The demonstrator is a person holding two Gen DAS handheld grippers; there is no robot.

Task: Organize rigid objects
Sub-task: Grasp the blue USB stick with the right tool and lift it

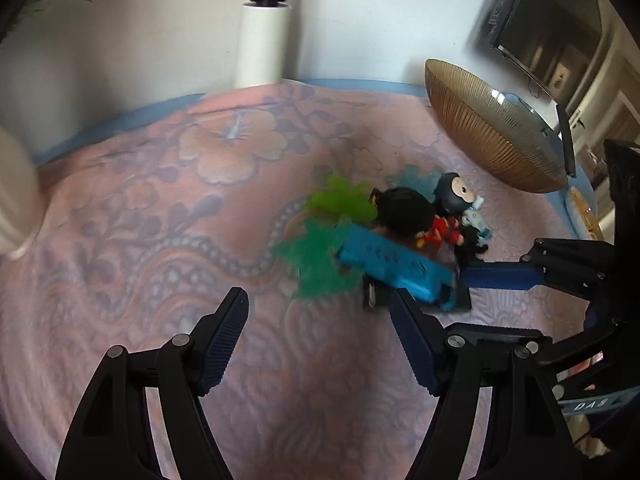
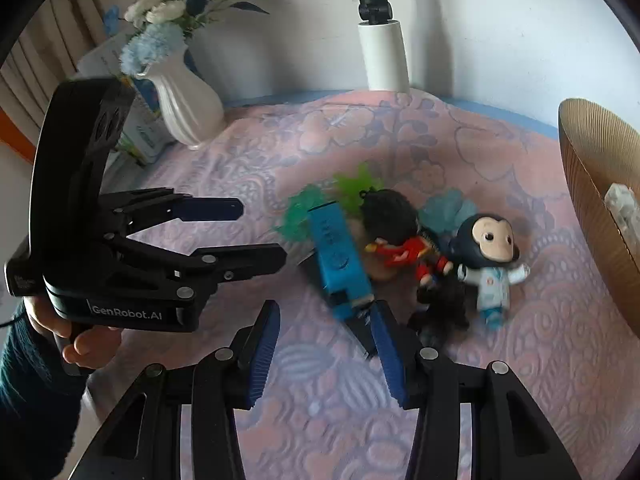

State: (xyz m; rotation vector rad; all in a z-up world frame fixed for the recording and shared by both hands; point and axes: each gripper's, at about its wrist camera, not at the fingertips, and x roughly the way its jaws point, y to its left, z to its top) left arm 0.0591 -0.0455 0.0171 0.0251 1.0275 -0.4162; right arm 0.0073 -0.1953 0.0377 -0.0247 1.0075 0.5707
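A pile of toys lies on the pink patterned cloth [image 1: 160,240]. In it are a blue box [image 2: 340,256], a red doll with black hair [image 2: 390,216], a monkey figure [image 2: 490,248], a small black figure [image 2: 444,308] and green plastic leaves [image 2: 356,188]. The blue box [image 1: 392,264] rests tilted on a flat black thing [image 1: 460,300]. My right gripper [image 2: 326,312] is open, and the near end of the box lies just past its right fingertip. My left gripper [image 1: 320,300] is open and holds nothing, just short of the pile. It also shows as the left gripper [image 2: 262,232], held by a hand.
A ribbed amber bowl [image 1: 492,132] stands at the right edge of the cloth with something clear in it. A white vase [image 2: 188,108] of blue and white flowers stands at the back left. A white post [image 2: 384,52] with a black camera rises behind the table.
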